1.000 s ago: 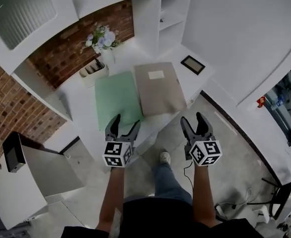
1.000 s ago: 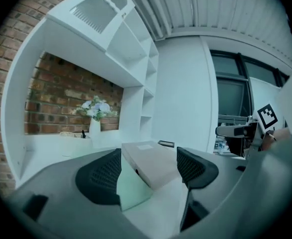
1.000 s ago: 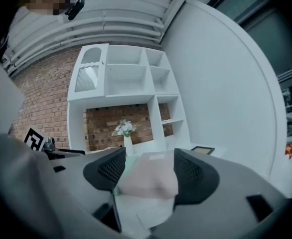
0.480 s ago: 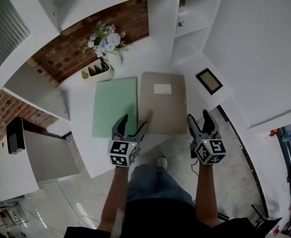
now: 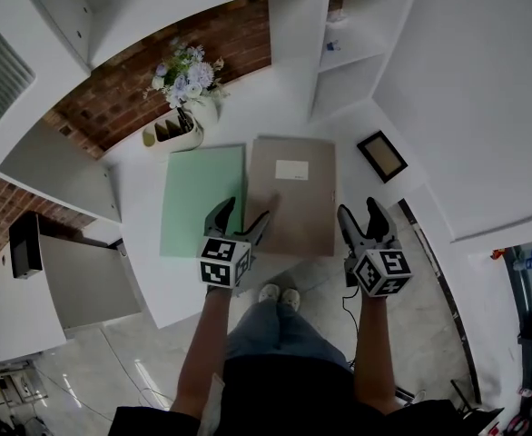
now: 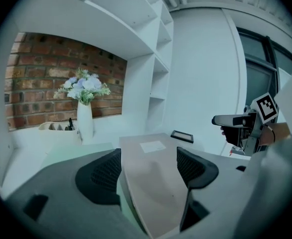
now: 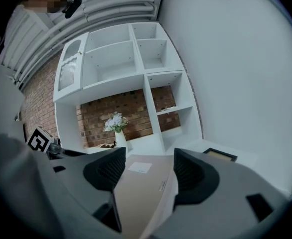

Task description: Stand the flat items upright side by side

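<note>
My left tongs [image 5: 243, 214] hang wide open and empty over the near left corner of the tan folder [image 5: 289, 193]. My right tongs [image 5: 359, 209], also open and holding nothing, sit just off its near right corner. The folder lies flat by the front edge of the bench [image 5: 143, 207], its long axis running away from me toward the back. The green folder [image 5: 201, 198] lies flat just beside it on the left. I judge my left tongs the nearer.
</note>
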